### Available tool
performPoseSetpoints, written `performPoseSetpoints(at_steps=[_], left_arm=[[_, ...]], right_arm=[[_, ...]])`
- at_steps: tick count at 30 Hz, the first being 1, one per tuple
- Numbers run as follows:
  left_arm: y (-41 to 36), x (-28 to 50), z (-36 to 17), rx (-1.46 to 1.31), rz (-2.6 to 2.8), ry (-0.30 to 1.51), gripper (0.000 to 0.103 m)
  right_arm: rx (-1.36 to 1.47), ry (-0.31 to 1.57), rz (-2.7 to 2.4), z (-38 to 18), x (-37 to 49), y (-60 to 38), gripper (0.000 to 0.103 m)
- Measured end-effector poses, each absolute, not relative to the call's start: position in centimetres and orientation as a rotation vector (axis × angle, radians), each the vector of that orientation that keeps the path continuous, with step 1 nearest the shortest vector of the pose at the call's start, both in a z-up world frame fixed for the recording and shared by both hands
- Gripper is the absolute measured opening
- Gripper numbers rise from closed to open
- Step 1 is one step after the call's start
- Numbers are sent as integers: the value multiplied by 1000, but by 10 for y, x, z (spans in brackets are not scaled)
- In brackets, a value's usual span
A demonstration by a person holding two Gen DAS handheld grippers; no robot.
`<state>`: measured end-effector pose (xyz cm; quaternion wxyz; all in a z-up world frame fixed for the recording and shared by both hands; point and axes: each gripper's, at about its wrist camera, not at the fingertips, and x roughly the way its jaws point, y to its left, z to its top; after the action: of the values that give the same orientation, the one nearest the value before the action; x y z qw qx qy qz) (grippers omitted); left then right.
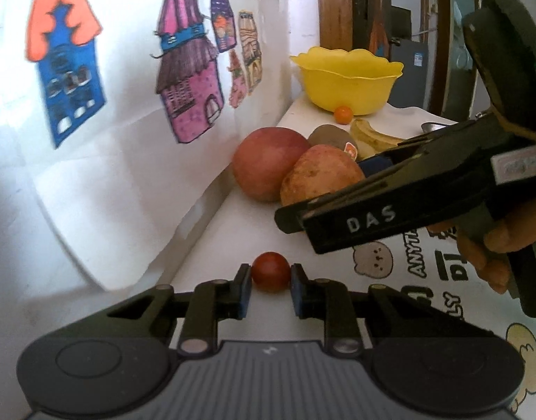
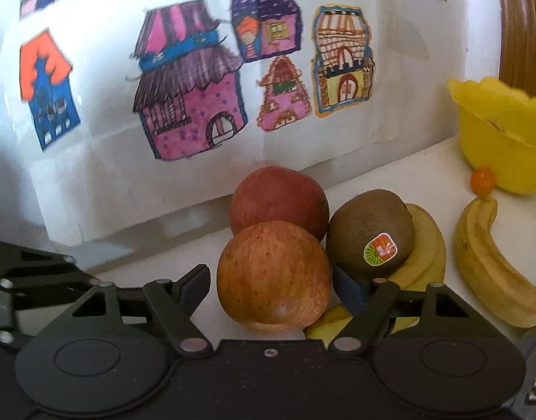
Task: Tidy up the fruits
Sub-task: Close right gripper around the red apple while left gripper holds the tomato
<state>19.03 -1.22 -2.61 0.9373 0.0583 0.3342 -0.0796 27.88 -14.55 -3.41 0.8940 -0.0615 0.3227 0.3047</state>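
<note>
Left tongs (image 1: 270, 286): lower centre of the left view, pads pinching a small red tomato (image 1: 270, 271) just above the worktop (image 1: 233, 238).
Right tongs (image 2: 271, 287): spread wide at the bottom of the right view, straddling the near apple (image 2: 273, 274), pads not yet touching it.
Fruit pile: second apple (image 2: 278, 200) behind the first, against the paper backdrop; kiwi (image 2: 371, 236) resting on a banana (image 2: 429, 248); another banana (image 2: 492, 266) at right.
Bowl (image 2: 499, 140): yellow, upper right of frame, an orange cherry tomato (image 2: 482, 181) at its foot; contents unclear.
Progress: early by the look of it, nearly every fruit still loose on the worktop.
</note>
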Motion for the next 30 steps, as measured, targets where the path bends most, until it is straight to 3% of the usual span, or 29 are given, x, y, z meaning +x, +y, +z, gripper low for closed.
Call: performPoseSetpoints(at_steps=[3,8,30], left_arm=[[-8,185,-25,109,-155,680,26],[-4,180,-23,96,-143,670,26],[-16,152,-15,77,-196,627,26]], right_arm=[[-186,642,605,-35,273,-139,78],[-296,586,533,-38,263,-128,65],[-236,544,539,-22,183,-173,64]])
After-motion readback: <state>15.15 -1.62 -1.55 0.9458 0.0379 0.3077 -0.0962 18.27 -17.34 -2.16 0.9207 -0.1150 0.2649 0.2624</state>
